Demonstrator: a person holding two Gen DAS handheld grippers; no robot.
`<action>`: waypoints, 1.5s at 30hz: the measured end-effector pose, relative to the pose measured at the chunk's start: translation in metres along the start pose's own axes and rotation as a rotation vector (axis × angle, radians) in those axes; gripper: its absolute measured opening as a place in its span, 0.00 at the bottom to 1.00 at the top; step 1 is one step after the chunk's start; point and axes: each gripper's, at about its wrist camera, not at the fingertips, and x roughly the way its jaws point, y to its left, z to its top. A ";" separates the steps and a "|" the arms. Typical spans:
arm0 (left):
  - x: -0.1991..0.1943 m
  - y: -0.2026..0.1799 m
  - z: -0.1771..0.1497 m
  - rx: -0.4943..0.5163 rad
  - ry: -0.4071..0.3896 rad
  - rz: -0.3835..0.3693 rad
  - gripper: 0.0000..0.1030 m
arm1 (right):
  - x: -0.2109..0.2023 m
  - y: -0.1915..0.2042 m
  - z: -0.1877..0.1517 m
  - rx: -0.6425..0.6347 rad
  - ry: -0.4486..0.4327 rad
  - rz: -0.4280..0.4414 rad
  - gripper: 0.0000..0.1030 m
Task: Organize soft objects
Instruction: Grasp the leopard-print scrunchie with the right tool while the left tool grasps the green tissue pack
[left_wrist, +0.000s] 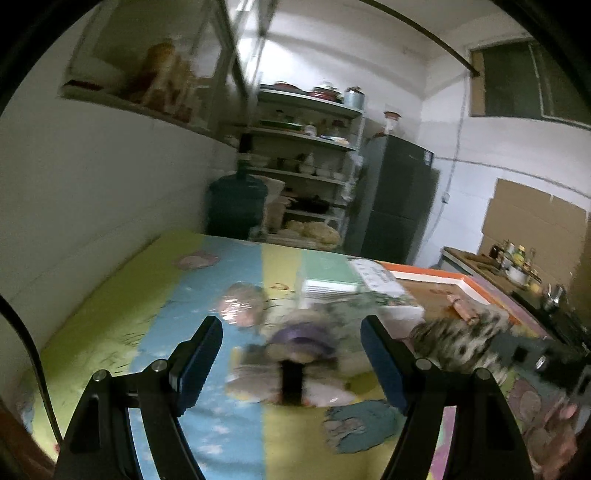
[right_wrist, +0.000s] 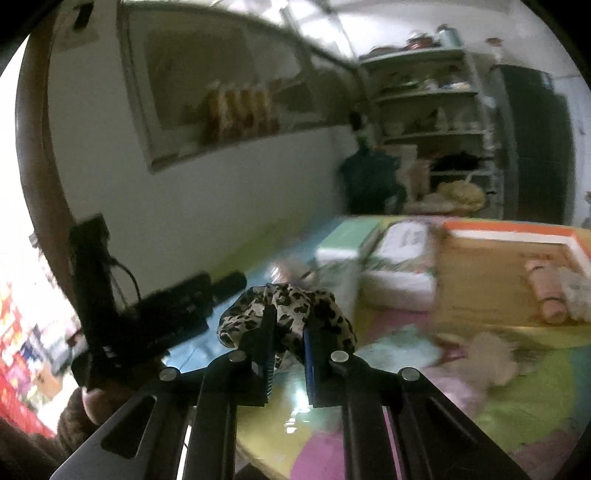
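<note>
Pinching a leopard-print scrunchie (right_wrist: 288, 314) in my right gripper (right_wrist: 288, 354), jaws clamped on the fabric, lifted just above the colourful mat (left_wrist: 110, 314). My left gripper (left_wrist: 291, 354) is hanging wide apart over the blurry purple scrunchie (left_wrist: 299, 338) on that mat.

Leopard-print scrunchie (right_wrist: 286, 314), beige and black; orange-and-white-rimmed tray (right_wrist: 576, 245); pastel-striped mat (left_wrist: 147, 295).
</note>
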 end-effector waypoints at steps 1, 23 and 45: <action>0.003 -0.006 0.000 0.009 0.004 -0.009 0.75 | -0.008 -0.004 0.002 0.010 -0.024 -0.020 0.13; 0.112 -0.066 -0.010 0.062 0.275 0.072 0.72 | -0.041 -0.072 -0.009 0.140 -0.086 -0.105 0.13; 0.094 -0.056 -0.003 -0.014 0.231 0.009 0.29 | -0.039 -0.087 -0.011 0.171 -0.106 -0.085 0.13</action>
